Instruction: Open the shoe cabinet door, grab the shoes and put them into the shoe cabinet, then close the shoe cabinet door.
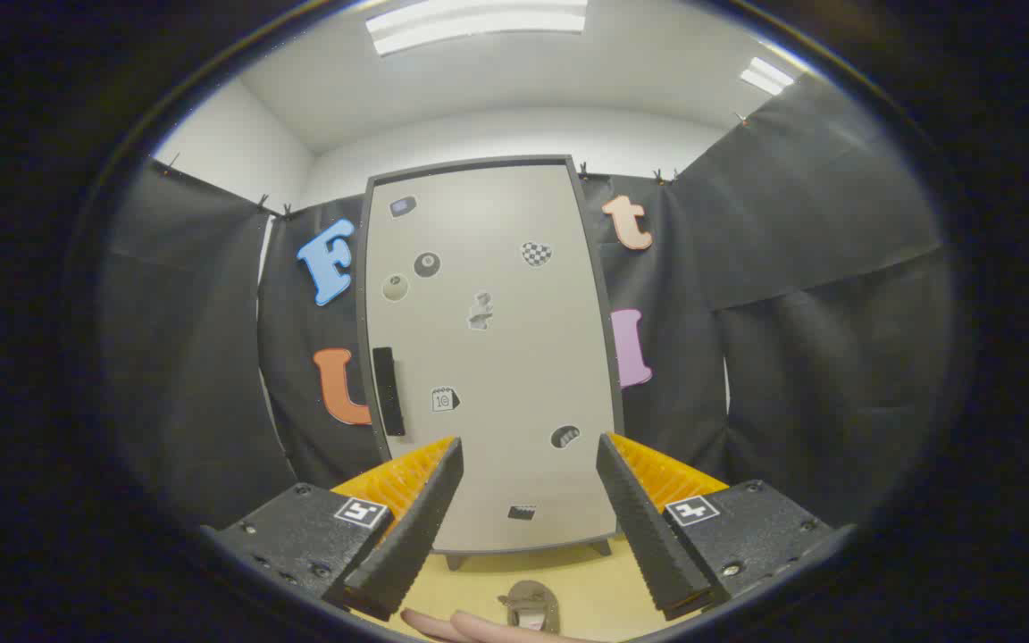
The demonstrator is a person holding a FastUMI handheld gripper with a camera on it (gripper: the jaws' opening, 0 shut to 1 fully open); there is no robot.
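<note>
The gripper is wide open and holds nothing. Beyond its fingers stands the shoe cabinet, its door shut (a dark handle sits on one side). A shoe, maybe a slipper, lies on the yellow floor between the fingers, beside someone's fingertips.

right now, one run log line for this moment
stage: start | shoe cabinet door: closed | gripper: open, empty | shoe: on floor, between fingers
</note>
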